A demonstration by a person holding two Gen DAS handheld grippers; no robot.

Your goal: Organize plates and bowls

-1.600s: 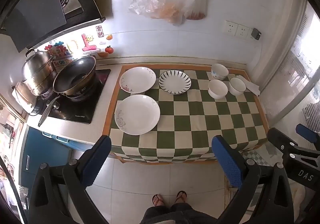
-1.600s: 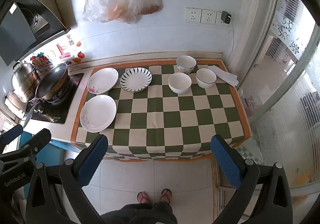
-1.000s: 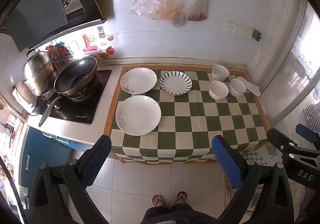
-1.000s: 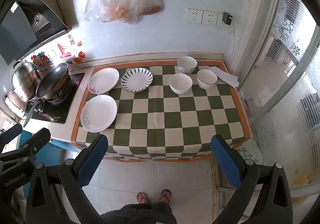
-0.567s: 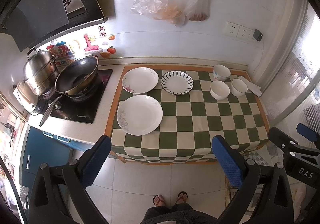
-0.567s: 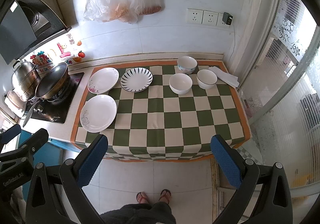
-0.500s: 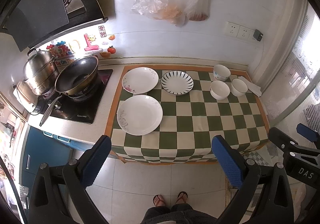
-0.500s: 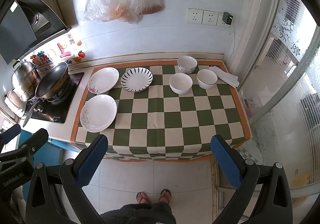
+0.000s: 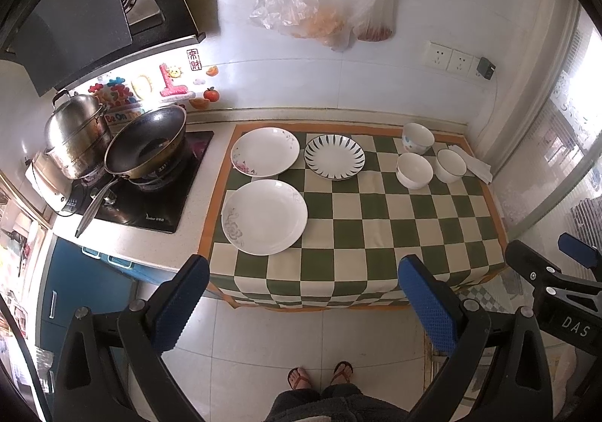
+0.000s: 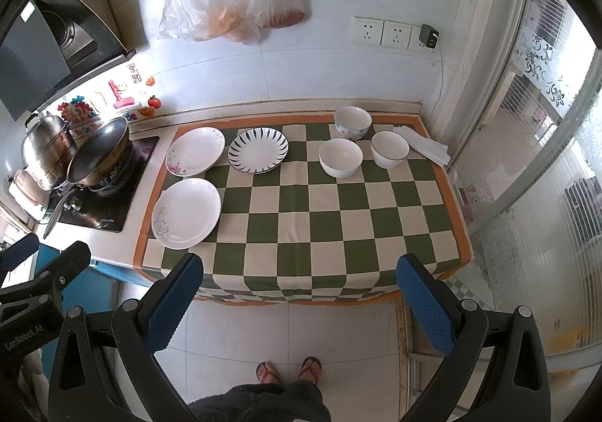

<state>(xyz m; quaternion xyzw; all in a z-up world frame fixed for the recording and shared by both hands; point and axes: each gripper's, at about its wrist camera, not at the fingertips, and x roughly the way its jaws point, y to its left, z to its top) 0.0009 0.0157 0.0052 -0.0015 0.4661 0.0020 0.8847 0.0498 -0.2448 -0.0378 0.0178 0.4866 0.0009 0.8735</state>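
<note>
White porcelain is all untouched — three round plates [image 9: 264, 217] on the checked green cloth's [image 10: 301, 218] left, three small bowls [image 10: 340, 157] at its far right. Your left gripper [image 9: 303, 303] and right gripper [image 10: 299, 299] hang wide open, empty — barely drifted since earlier, so sorting hasn't begun.

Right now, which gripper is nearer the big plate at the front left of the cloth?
Left. The left gripper hangs almost straight in front of the big plate; the right gripper hangs farther toward the bowls' side.
</note>
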